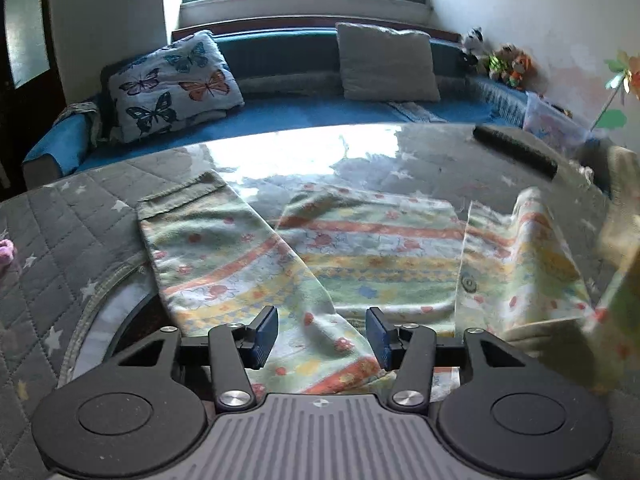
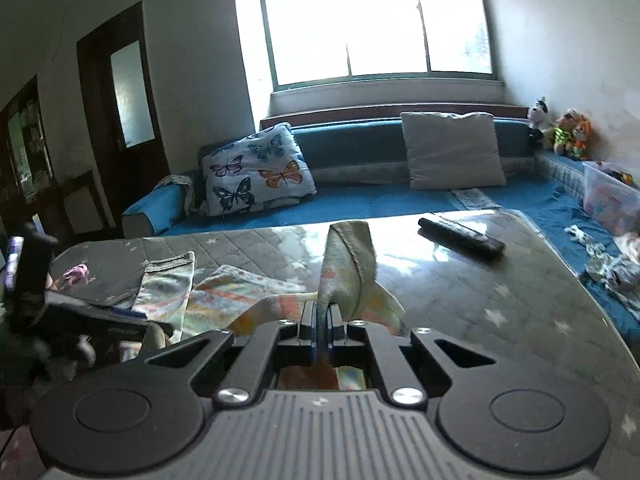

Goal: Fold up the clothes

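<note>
The patterned garment (image 1: pixel 372 248) is lying spread across the tabletop (image 1: pixel 72 232). The right gripper (image 2: pixel 322 320) is pinching its right sleeve, jaws closed. The left gripper (image 1: pixel 322 336) is hovering open-jawed over the left sleeve, holding nothing.

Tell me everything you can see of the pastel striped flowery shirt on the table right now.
The pastel striped flowery shirt looks like soft fleece, with green, orange, yellow and white bands and small red flowers. It lies spread on the glossy star-quilted table, one green-cuffed sleeve folded diagonally across the body, a button showing at the front edge. The right gripper is shut on the other sleeve, lifting it. The left gripper stands open over the folded sleeve.
</note>
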`<state>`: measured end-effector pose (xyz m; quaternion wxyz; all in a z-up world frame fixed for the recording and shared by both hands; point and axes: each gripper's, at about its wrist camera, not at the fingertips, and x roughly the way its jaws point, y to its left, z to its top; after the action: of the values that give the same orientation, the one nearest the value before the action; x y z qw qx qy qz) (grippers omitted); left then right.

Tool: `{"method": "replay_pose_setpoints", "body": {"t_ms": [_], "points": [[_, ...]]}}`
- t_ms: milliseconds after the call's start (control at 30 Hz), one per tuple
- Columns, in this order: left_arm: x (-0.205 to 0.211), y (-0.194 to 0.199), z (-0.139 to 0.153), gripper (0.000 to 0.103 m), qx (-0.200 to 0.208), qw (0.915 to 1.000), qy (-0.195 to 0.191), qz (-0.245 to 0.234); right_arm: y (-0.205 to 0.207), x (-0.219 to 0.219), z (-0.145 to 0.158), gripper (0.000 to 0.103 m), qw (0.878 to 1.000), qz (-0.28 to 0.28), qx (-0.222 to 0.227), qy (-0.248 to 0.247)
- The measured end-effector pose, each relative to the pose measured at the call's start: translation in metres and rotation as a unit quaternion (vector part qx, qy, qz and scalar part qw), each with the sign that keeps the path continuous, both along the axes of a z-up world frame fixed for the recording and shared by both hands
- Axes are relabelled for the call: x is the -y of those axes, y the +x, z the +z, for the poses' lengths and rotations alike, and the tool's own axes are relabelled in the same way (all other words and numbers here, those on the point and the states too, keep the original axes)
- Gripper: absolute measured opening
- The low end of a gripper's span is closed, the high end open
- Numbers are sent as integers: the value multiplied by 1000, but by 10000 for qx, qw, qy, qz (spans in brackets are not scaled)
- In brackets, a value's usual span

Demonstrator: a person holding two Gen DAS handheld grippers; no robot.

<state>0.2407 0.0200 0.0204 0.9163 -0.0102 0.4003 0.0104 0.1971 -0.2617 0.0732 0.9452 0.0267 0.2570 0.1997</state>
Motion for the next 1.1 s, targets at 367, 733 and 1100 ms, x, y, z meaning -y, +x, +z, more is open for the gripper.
{"method": "replay_pose_setpoints", "body": {"t_ms": [367,733,1100], "points": [[11,-38,2,31,63,9978,388,-543,-62,59,-17,4,9965,-725,-193,381],[37,-34,7,33,3,9941,-209,-1068,-110,82,-38,4,9889,-1383,-430,322],[39,-93,4,37,79,9837,3,-1795,-120,126,-39,5,9694,-2370,-537,354]]}}
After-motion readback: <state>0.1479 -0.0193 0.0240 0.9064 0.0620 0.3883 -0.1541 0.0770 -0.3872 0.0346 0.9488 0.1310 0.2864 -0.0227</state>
